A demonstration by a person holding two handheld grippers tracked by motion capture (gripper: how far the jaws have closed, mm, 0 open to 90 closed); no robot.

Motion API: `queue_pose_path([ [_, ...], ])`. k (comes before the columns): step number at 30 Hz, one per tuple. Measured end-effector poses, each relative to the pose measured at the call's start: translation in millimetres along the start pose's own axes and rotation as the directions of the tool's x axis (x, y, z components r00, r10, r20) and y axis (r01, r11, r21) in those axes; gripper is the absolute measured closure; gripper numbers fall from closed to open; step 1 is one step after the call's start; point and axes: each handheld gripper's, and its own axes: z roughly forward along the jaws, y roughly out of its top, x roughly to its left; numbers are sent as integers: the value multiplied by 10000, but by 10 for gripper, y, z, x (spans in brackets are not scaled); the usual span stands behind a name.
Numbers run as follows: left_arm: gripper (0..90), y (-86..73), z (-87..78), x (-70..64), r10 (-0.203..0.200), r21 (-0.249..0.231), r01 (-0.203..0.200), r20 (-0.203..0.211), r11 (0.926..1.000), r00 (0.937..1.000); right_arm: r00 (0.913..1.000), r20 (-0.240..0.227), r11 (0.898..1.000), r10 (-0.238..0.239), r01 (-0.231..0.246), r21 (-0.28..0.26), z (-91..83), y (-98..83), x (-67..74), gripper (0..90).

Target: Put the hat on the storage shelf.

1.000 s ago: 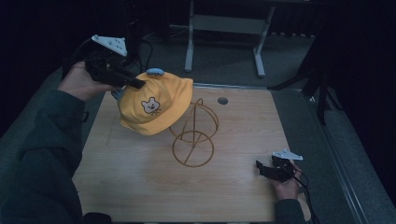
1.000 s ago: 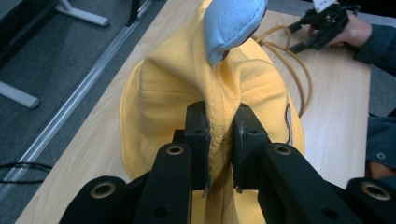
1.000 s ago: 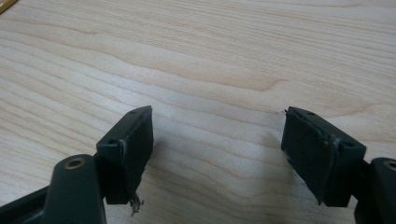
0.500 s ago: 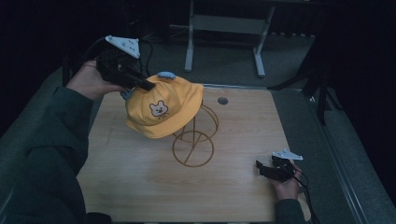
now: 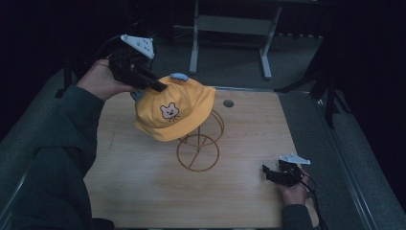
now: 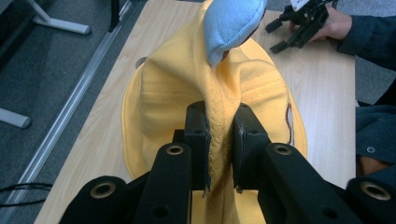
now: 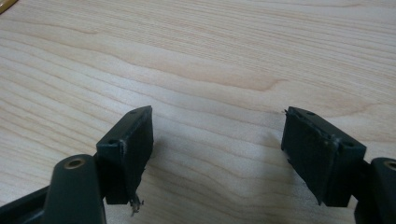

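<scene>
A yellow cap (image 5: 174,112) with a small bear face and light blue ears (image 6: 231,23) hangs in the air over a gold wire stand (image 5: 198,148) on the wooden table (image 5: 239,196). My left gripper (image 5: 160,87) is shut on a fold of the cap's fabric (image 6: 219,126) at its back left side. The cap covers the top of the stand; whether it touches the stand I cannot tell. My right gripper (image 5: 267,173) rests open on the table near the front right edge, its fingers (image 7: 128,144) wide apart over bare wood.
A small round hole (image 5: 228,103) sits in the table's far side. A grey metal frame (image 5: 230,28) stands on the floor behind the table. Dark floor surrounds the table on the left and right.
My left gripper has carried the cap up and to the right, from beside the stand to over its top. The right gripper has stayed in place.
</scene>
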Motion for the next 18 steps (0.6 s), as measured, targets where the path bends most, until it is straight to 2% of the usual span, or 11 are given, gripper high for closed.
queue_pose_path([
  [9, 788, 83, 74, 11, 7, 39, -7, -4, 10000, 10000, 10000, 2, 10000, -2, 2, 0, 0, 0, 0, 251],
  [18, 787, 203, 172, -7, 197, 118, -197, 54, 9997, 9998, 10000, -5, 10000, -5, 5, 0, 0, 0, 0, 251],
])
